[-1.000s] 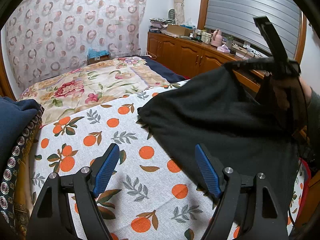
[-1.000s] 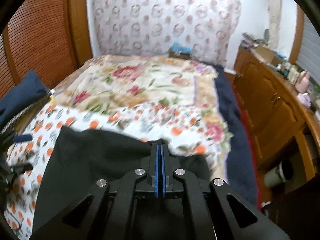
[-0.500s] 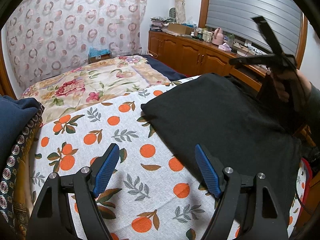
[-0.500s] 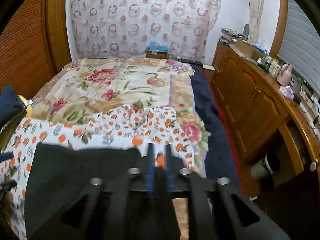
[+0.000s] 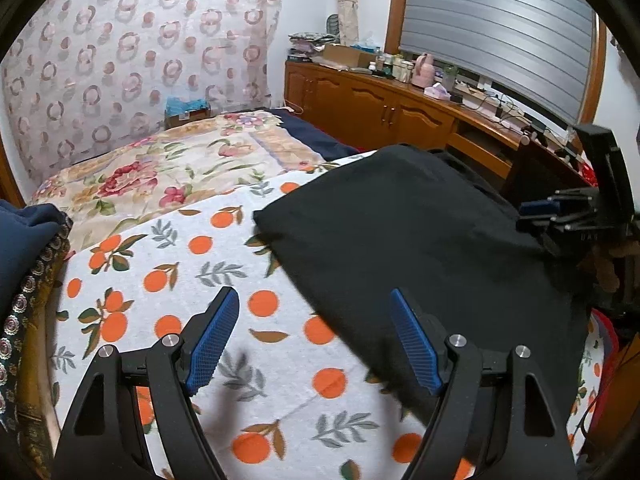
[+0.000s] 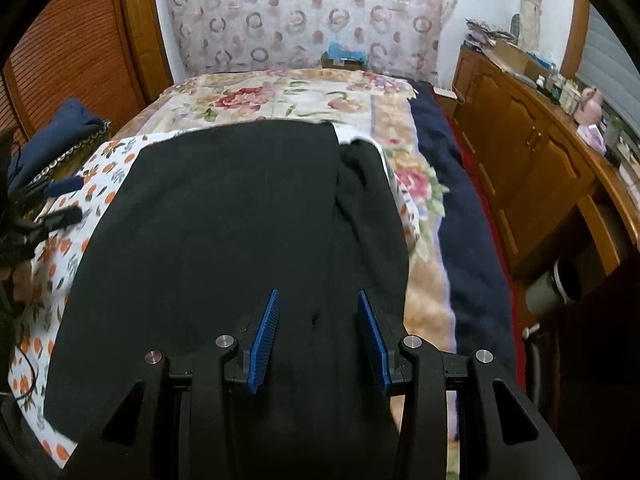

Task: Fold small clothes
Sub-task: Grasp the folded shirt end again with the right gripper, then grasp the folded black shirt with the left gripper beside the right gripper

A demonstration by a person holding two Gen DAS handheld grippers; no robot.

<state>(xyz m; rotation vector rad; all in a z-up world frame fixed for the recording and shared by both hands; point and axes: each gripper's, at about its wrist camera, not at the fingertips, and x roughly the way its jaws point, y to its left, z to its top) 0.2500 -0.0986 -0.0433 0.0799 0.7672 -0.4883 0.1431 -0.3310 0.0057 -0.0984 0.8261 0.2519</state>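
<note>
A black garment lies flat on the orange-print sheet of the bed, long axis running away from you toward the headboard. Your right gripper hovers over its near end, jaws spread; the left gripper, jaws spread wide, waits beside its left edge. Pinch matching corners squarely before folding.

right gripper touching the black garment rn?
Cannot tell. In the right wrist view the right gripper is open, with the black garment spread flat behind its pads; no gap or contact shows plainly. The left wrist view is too dark there.
</note>
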